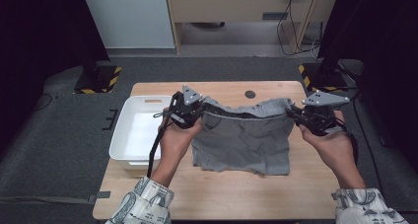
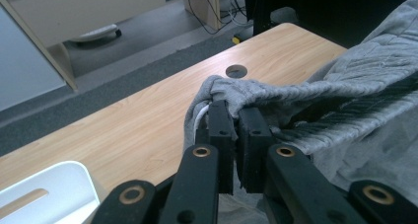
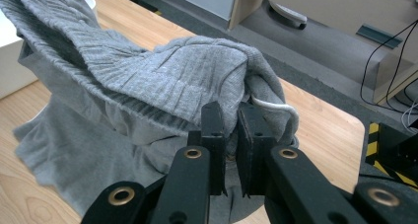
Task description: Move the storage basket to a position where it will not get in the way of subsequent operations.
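Observation:
A pair of grey shorts [image 1: 244,140] hangs stretched between my two grippers above the wooden table [image 1: 222,194], its lower hem resting on the tabletop. My left gripper [image 1: 197,110] is shut on the left end of the ribbed waistband [image 2: 256,93]. My right gripper [image 1: 295,113] is shut on the waistband's right end [image 3: 197,81]. In the right gripper view a white drawstring [image 3: 276,105] loops out beside the jaws; another white cord [image 2: 201,113] shows by the left jaws. The waistband sags open between the grippers.
A white plastic bin [image 1: 135,132] sits on the table's left part, beside my left hand. A round cable hole [image 1: 250,93] lies near the table's far edge. Black stands with yellow-striped bases [image 1: 98,81] flank the table on the floor.

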Motion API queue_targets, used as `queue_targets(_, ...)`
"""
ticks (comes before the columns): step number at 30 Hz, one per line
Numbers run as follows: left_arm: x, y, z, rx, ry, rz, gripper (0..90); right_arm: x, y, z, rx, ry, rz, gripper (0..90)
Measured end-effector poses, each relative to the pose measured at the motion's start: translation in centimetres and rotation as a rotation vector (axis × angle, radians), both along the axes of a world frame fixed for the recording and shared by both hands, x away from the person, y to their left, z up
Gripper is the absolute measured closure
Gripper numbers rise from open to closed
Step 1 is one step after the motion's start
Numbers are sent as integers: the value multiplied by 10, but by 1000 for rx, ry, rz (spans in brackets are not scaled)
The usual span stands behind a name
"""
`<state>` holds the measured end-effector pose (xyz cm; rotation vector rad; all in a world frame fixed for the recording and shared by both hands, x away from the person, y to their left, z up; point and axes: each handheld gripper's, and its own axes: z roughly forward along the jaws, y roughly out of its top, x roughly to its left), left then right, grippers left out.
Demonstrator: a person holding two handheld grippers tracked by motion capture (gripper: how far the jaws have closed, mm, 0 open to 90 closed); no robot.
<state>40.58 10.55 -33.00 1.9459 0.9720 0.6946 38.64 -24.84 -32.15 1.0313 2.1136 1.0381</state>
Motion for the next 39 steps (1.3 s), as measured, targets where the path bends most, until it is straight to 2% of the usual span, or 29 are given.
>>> queue_targets(8,-13,0,15,-1,-29,-14,863,-12,-2,14,3,-27,5,835)
queue_targets(11,-12,0,18,3,-34,-9,862,-13,-2,16,2,-30,3,835)
queue_targets(18,8,-2,2,31,14,4,862,2,-1,2,9,8,-10,834)
queue_targets(23,19,-3,-8,36,36,13,861,14,1,-11,12,26,-14,834)
queue_targets(30,33,-6,-19,51,59,22,861,27,2,-22,9,52,-25,833)
queue_targets(35,52,-7,-30,49,86,39,861,47,1,-31,25,81,-41,833)
queue_targets(39,71,-7,-43,54,119,64,860,68,1,-44,25,115,-56,832)
